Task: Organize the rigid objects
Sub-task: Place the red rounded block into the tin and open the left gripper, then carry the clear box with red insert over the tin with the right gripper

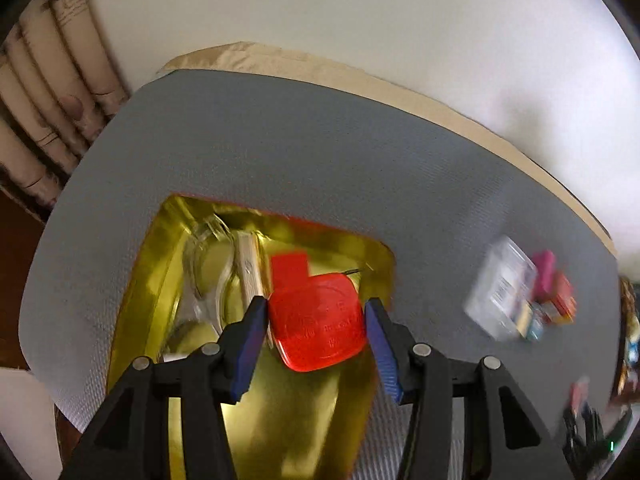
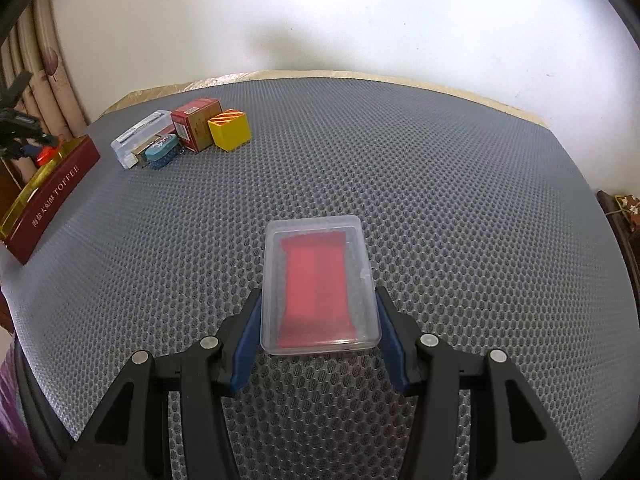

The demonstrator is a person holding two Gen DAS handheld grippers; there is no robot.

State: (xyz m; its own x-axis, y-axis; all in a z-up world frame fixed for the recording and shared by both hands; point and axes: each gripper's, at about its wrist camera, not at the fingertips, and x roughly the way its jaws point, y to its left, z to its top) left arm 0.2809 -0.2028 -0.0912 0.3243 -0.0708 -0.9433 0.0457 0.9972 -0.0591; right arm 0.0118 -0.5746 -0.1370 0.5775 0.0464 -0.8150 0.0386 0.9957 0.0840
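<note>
Left wrist view: left gripper (image 1: 316,320) clamps a red lid (image 1: 318,320) over the gold-lined box (image 1: 136,288); right gripper (image 2: 318,320) squeezes a clear case (image 2: 318,284).

A tray (image 1: 136,280) is set on the mat (image 1: 320,168) toward its left side, with a lidded container (image 1: 318,320) held over its interior. A cluster of small boxes (image 2: 188,132) is grouped on the mat right of the tray, the boxes touching one another. A clear case (image 2: 318,284) is placed well apart, nearer the front, with a card (image 2: 314,288) enclosed inside it.
</note>
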